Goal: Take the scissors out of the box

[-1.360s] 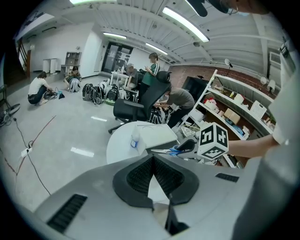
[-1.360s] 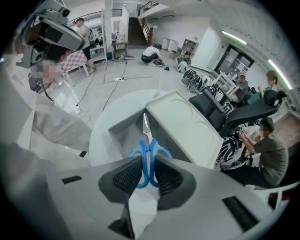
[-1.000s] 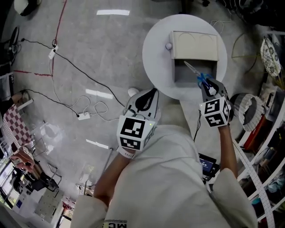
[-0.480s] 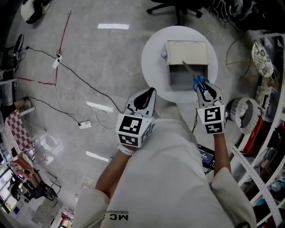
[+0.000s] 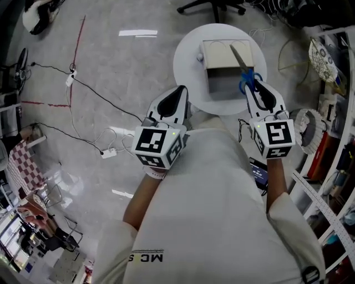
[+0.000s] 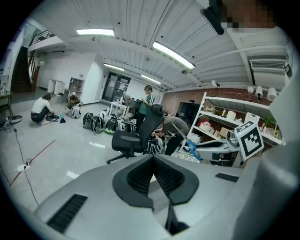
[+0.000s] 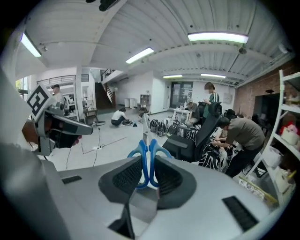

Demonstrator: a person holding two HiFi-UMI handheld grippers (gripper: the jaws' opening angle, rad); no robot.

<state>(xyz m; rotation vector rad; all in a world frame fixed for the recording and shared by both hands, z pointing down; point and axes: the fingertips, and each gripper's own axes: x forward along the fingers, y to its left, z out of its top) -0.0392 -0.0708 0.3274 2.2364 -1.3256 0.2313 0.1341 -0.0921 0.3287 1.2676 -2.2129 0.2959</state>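
Head view: the round white bench (image 5: 186, 61) sits far and right of centre, and the cream box (image 5: 219, 52) fills most of its top, leaving only a thin bare rim all round. The right gripper (image 5: 254, 87) has its jaws clamped on the blue handles of the scissors (image 5: 239, 58). The blades point far and overlap the box's right side. Right gripper view confirms it: handles pinched between the jaws, blades aimed out into the room. The left gripper (image 5: 178, 94) hangs off the bench's near-left edge over the floor (image 5: 127, 61), jaws pressed together on nothing. Plenty of open floor to the left, though cables (image 5: 94, 91) trail across it. The right is tight, with shelves (image 5: 338, 72) crowding close, and an office chair (image 5: 213, 5) stands just beyond the bench's far edge.
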